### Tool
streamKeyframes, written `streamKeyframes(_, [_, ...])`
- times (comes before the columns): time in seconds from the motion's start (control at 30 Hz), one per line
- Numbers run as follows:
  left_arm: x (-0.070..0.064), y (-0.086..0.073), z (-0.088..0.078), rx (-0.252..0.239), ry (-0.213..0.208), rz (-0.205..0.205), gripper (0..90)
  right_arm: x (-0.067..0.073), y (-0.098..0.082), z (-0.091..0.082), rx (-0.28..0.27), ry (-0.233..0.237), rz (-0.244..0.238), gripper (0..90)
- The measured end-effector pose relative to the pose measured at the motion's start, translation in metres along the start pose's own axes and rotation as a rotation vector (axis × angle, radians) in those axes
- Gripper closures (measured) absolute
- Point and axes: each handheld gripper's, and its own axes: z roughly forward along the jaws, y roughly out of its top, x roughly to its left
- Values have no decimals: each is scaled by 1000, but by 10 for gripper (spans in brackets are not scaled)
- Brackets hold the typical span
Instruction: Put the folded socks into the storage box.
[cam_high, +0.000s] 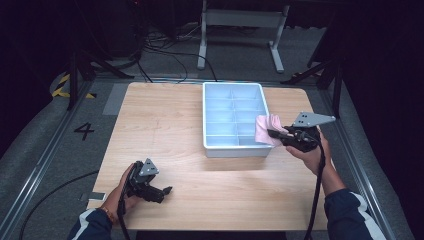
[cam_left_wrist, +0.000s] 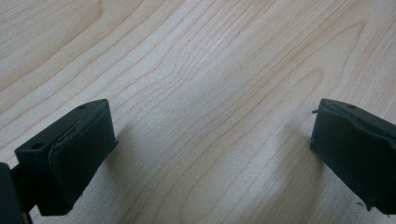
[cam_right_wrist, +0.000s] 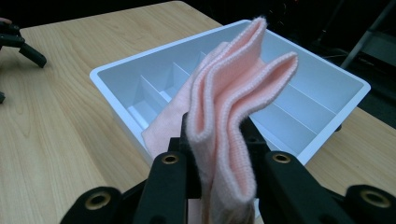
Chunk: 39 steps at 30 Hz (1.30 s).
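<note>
A folded pink cloth (cam_high: 266, 128) hangs over the near right corner of a white divided tray (cam_high: 210, 141). My right gripper (cam_high: 273, 133) is shut on it from the right side. In the right gripper view the pink cloth (cam_right_wrist: 233, 107) stands up between the two black jaws, with the white divided tray (cam_right_wrist: 107, 91) just behind it. My left gripper (cam_high: 166, 190) rests low at the table's near left, open and holding nothing. In the left gripper view its fingers (cam_left_wrist: 70, 154) are wide apart over bare wood.
The tray has several compartments and stands at the table's middle back. A wooden tabletop (cam_high: 165, 130) spreads left of it. Cables and a metal stand (cam_high: 240, 30) lie on the floor beyond the table. A floor marking "4" (cam_high: 84, 131) is at the left.
</note>
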Motion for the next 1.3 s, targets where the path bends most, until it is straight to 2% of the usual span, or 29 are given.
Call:
streamKeyframes(0.27, [0,0,0,0,0,0,1,-7,2,12,24,-9,13,772])
streamKeyframes(0.43, [0,0,0,0,0,0,1,-9,8,20,43,-15,-9,772])
streamKeyframes(0.77, [0,0,0,0,0,0,1,-14,15,36,83,-29,-24,772])
streamKeyframes(0.97, [0,0,0,0,0,0,1,-16,15,49,108,-28,-27,772])
streamKeyframes(1.3, [0,0,0,0,0,0,1,-25,11,67,172,-53,-28,772])
